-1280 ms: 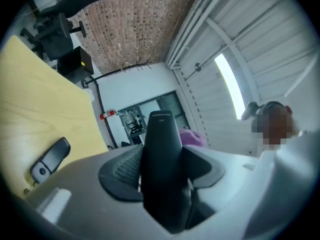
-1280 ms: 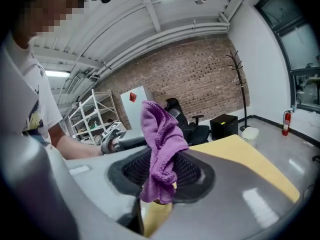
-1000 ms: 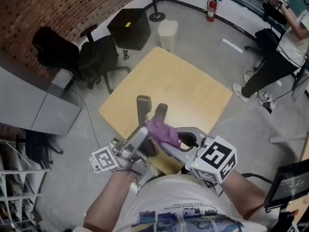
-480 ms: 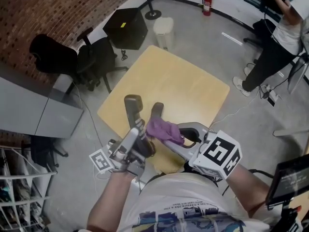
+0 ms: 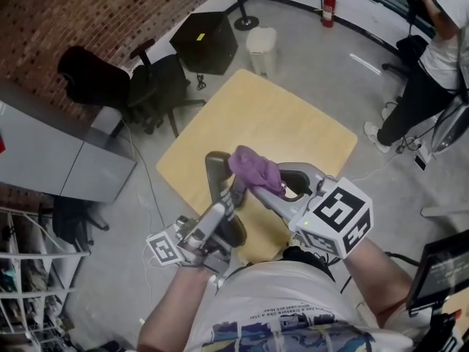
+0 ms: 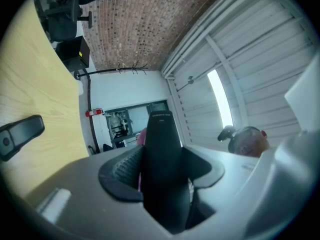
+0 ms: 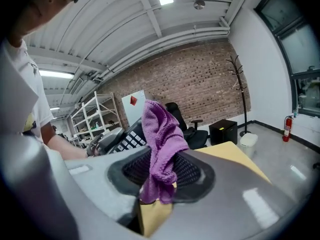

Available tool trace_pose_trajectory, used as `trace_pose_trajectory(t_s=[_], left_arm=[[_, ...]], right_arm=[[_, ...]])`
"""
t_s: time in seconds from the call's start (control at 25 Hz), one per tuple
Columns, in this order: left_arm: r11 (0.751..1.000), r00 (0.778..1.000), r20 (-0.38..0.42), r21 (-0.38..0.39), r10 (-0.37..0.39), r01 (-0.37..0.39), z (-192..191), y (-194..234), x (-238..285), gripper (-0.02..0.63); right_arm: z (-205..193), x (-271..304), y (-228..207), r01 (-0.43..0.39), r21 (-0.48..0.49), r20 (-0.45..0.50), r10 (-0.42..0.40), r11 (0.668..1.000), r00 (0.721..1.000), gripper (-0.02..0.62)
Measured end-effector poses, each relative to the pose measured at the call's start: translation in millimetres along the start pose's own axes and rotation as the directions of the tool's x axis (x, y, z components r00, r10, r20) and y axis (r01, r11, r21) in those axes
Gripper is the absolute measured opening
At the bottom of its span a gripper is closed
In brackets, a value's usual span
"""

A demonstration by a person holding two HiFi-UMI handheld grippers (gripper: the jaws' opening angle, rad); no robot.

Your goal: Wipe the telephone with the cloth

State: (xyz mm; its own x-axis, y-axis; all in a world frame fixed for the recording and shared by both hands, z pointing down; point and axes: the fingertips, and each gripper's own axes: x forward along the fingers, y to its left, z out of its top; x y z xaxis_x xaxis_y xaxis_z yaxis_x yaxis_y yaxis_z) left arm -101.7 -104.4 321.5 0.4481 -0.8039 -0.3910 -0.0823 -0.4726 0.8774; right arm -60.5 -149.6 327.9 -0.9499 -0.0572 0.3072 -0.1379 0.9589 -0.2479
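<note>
The left gripper (image 5: 229, 205) clamps the telephone (image 5: 217, 173) between its jaws and holds it upright above the near edge of the wooden table (image 5: 293, 123). The telephone is a dark, slim unit with a keypad of pale buttons on one face. The right gripper (image 7: 160, 176) is closed on a crumpled purple cloth (image 7: 161, 144), which sits at the telephone's upper right; contact cannot be confirmed.

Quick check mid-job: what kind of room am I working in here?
Probably an office-style lab or workshop: a brick wall, black office chairs beside a wooden table, metal shelving, and a fire extinguisher standing on a concrete floor.
</note>
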Motion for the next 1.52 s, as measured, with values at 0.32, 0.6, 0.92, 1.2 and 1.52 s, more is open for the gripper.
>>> trace_pose_trajectory(t_s=[0.32, 0.6, 0.92, 1.2, 1.52], left_arm=[[1.0, 0.999, 0.05, 0.012, -0.008, 0.007, 12.9, -4.8, -5.6, 0.256], [1.0, 0.998, 0.062, 0.003, -0.001, 0.001, 20.1, -4.2, -13.6, 0.256], [0.999, 0.996, 0.076, 0.008, -0.036, 0.035, 43.5, -13.0, -23.2, 0.256], [0.998, 0.996, 0.052, -0.014, -0.067, 0.068, 45.7, -17.9, -28.1, 0.256], [0.994, 0.995, 0.02, -0.046, -0.096, 0.097, 36.3, -18.9, -25.3, 0.256]], right_arm=[[-14.7, 16.1, 32.4, -0.082, -0.073, -0.076, 0.076, 0.994, 0.994, 0.114], [-20.7, 19.8, 49.2, -0.101, -0.178, -0.13, 0.078, 0.979, 0.988, 0.113], [-37.3, 19.8, 75.8, -0.161, -0.268, -0.231, 0.099, 0.95, 0.968, 0.113], [-23.6, 19.1, 61.9, -0.068, -0.224, -0.174, 0.028, 0.972, 0.984, 0.113], [-3.9, 34.3, 41.7, 0.049, -0.178, -0.115, -0.07, 0.983, 0.991, 0.112]])
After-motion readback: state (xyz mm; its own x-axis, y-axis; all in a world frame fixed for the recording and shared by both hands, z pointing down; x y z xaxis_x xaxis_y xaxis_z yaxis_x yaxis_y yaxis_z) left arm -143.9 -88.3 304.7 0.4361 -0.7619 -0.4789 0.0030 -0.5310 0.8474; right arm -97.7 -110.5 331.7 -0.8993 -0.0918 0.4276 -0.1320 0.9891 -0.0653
